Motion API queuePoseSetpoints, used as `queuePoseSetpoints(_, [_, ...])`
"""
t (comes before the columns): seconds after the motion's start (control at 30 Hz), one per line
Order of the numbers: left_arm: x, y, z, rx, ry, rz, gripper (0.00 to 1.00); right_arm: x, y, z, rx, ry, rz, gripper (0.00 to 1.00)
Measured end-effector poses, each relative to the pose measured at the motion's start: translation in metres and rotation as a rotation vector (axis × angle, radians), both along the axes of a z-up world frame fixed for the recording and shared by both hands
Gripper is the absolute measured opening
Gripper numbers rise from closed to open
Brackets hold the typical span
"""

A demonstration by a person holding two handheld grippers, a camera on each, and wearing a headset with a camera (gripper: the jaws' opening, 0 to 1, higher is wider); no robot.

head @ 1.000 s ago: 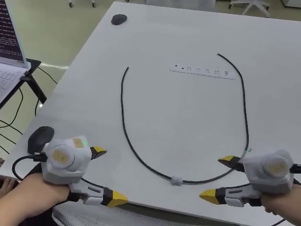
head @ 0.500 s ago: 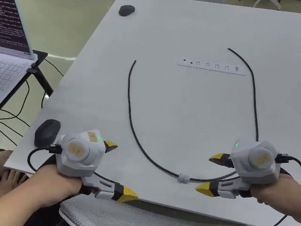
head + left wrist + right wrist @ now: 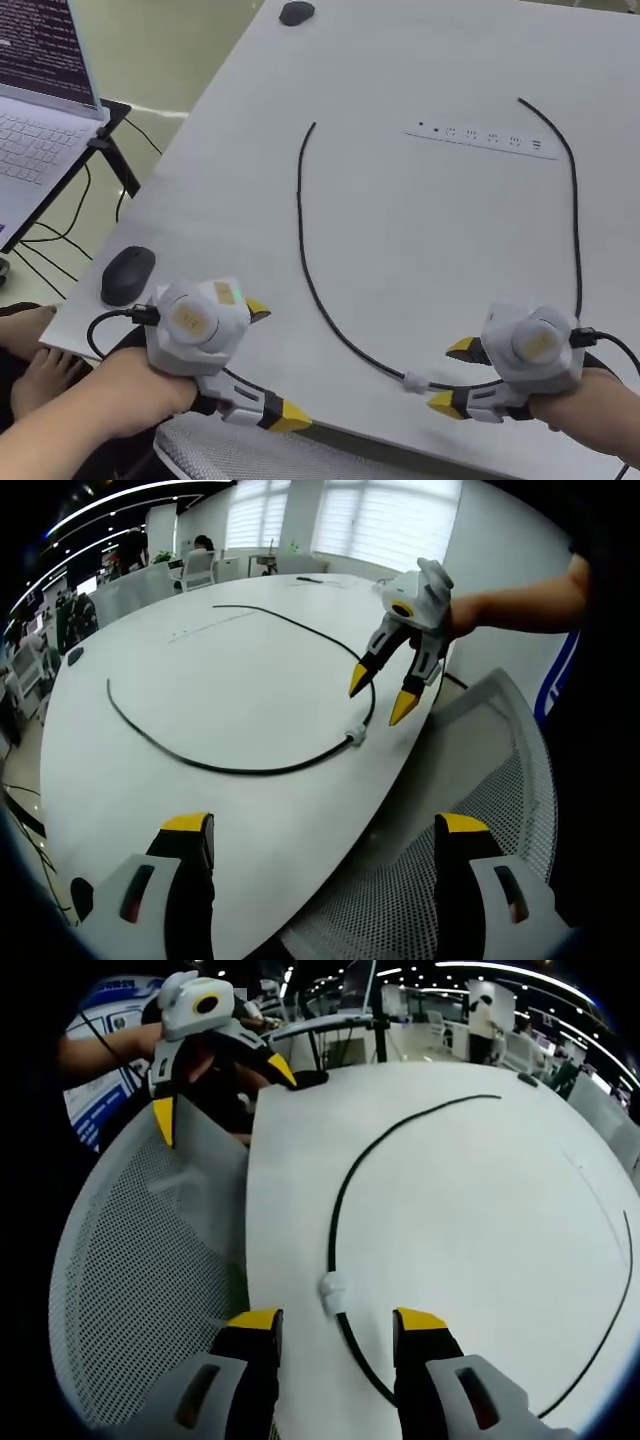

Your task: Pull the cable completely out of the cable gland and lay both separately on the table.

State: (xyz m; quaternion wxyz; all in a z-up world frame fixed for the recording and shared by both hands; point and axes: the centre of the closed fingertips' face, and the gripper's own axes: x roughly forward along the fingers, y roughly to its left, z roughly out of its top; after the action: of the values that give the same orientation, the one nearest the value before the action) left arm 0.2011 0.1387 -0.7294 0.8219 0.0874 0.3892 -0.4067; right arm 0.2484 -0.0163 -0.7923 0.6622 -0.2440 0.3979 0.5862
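Beside right gripper (image 3: 450, 375), gland (image 3: 416, 381) on cable (image 3: 300, 215)

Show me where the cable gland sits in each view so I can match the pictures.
Head view: cable gland is low and right of centre, just left of the right gripper.
Left gripper view: cable gland is near centre, just below the right gripper's yellow tips.
Right gripper view: cable gland is at lower centre, just ahead of that view's own open jaws.
Shared landmark: the black cable looping through it.

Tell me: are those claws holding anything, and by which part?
Nothing held: left gripper and right gripper are open; the cable gland lies just before the right one.
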Motion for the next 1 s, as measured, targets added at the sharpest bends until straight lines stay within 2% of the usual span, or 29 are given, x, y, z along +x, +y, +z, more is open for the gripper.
queuePoseSetpoints(0.13, [0.000, 0.002, -0.002, 0.013, 0.012, 0.011, 0.90, -0.001, 0.004, -0.004, -0.013, 0.001, 0.022, 0.38])
queuePoseSetpoints(0.4, [0.000, 0.004, -0.004, 0.010, 0.022, 0.028, 0.88, -0.004, 0.011, -0.012, -0.017, 0.024, 0.050, 0.29])
queuePoseSetpoints(0.7, [0.001, 0.006, -0.004, 0.008, 0.026, 0.039, 0.88, -0.004, 0.008, -0.026, -0.060, 0.031, 0.093, 0.25])
queuePoseSetpoints(1.0, [0.000, 0.010, -0.005, -0.002, 0.033, 0.048, 0.85, -0.002, 0.013, -0.030, -0.069, 0.030, 0.123, 0.16])
